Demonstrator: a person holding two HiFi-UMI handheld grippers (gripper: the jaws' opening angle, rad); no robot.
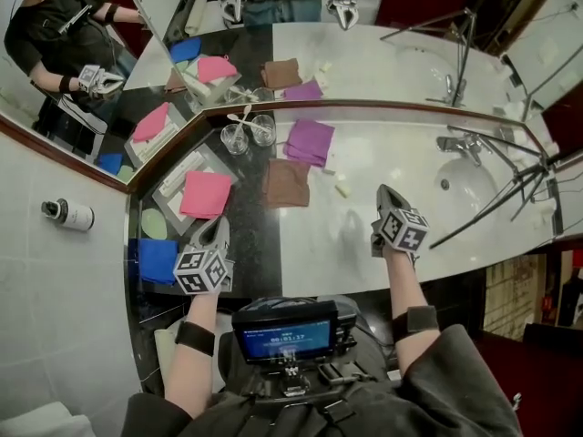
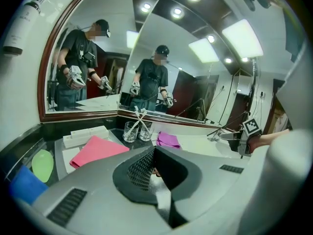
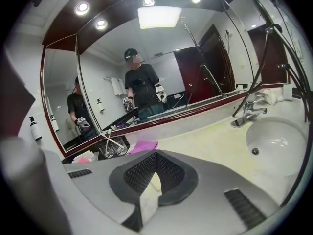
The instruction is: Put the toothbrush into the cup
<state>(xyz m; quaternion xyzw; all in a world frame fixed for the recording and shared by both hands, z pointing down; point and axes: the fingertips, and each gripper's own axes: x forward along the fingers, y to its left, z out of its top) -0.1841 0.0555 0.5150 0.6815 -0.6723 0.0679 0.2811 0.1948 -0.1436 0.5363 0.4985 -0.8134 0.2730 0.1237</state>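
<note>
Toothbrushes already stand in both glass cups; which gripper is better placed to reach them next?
Likely left. The left gripper is nearer the cups and faces them; the right gripper hangs by the sink. Both are shut and empty.

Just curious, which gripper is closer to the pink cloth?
Left. The left gripper is just short of the pink cloth; the right gripper is far to its right, near the sink.
</note>
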